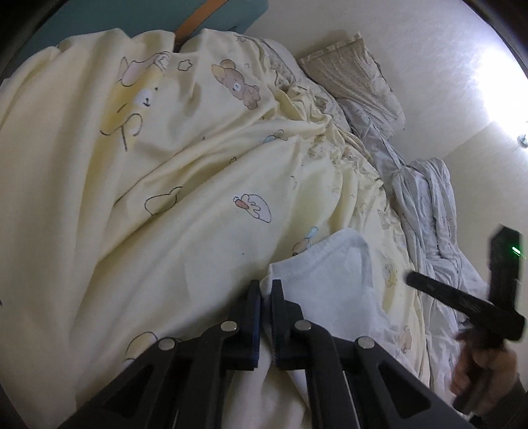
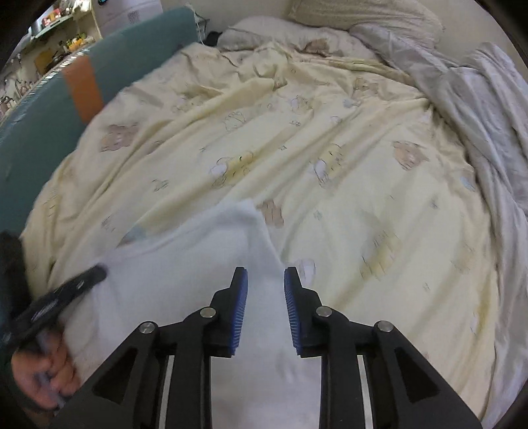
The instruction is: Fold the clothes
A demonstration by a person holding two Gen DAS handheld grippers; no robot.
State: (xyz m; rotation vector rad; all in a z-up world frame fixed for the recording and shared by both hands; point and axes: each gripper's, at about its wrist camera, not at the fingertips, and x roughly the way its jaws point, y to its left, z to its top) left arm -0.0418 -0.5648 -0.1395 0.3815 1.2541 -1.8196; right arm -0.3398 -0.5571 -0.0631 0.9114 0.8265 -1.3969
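Note:
A pale blue-white garment [image 1: 333,280] lies on the bed cover, near the bottom of both views [image 2: 198,264]. My left gripper [image 1: 266,292] is shut on the garment's hemmed left edge, and a sliver of cloth shows between its black fingers. From the right wrist view the left gripper [image 2: 94,275] comes in at the lower left, blurred, with a hand [image 2: 43,373] on its handle. My right gripper [image 2: 266,277] hovers over the garment's right edge, its blue pads [image 2: 242,297] apart and pressing on nothing. In the left wrist view the right gripper [image 1: 415,280] is a blurred dark shape.
A cream duvet [image 2: 330,148] printed with bears and rabbits covers the bed. A crumpled grey-white blanket [image 2: 488,115] runs along its right side, with pillows [image 2: 363,13] at the head. A teal panel with an orange stripe [image 2: 82,89] borders the left side.

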